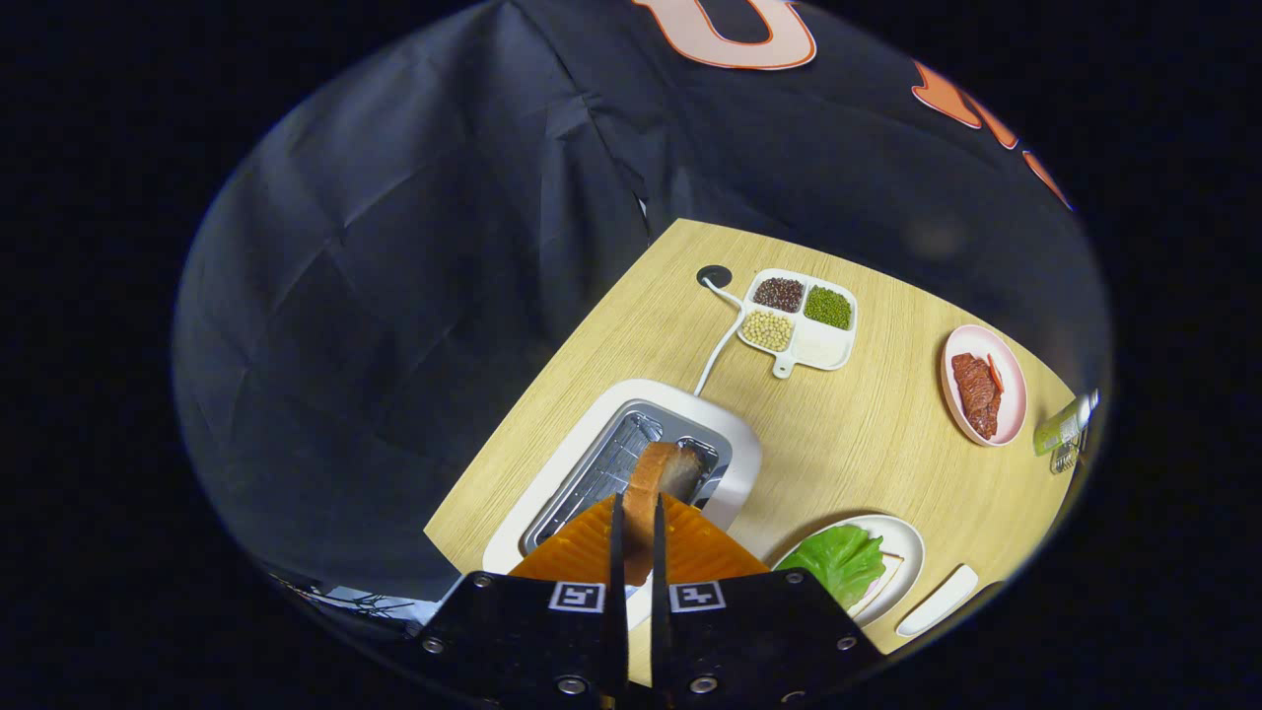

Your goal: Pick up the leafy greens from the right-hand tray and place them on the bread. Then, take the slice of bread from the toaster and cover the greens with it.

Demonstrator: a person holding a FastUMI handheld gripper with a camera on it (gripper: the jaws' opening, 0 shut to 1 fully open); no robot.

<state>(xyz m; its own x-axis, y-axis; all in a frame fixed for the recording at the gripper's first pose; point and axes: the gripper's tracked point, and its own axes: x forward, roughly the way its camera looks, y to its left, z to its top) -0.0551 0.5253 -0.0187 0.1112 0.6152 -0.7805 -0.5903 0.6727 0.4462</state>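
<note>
We see the slice of bread (655, 483) standing on edge between the two fingers of the gripper (637, 537), which are drawn close together and press on its flat faces from either side, so the gripper is clamped on it. The slice shows its brown crust toward us and its far end rises just above the toaster (631, 459), whose open metal slot lies directly beyond and below the fingers (we cannot tell whether the bread's lower edge still touches the slot). The toaster is a white box with a grey wire rack inside, and a white cord (718, 340) runs from its far side to a round dark grommet (713, 276) in the wooden table (868, 434).

Just to the right of the fingers sits a white plate (902, 557) carrying the leafy greens (840, 562), a bright green leaf lying on what looks like another pale slice, its edge peeking out at the right. A small white oblong dish (939, 600) lies just beside that plate.

Farther out, beyond the toaster, we find a white divided tray (801, 320) with dark red beans, green beans, pale yellow beans and white grains in its four compartments. Well to its right is a pink plate (986, 385) with a reddish strip of meat on it, and near that a green-labelled bottle (1063, 429) at the table's edge.
</note>
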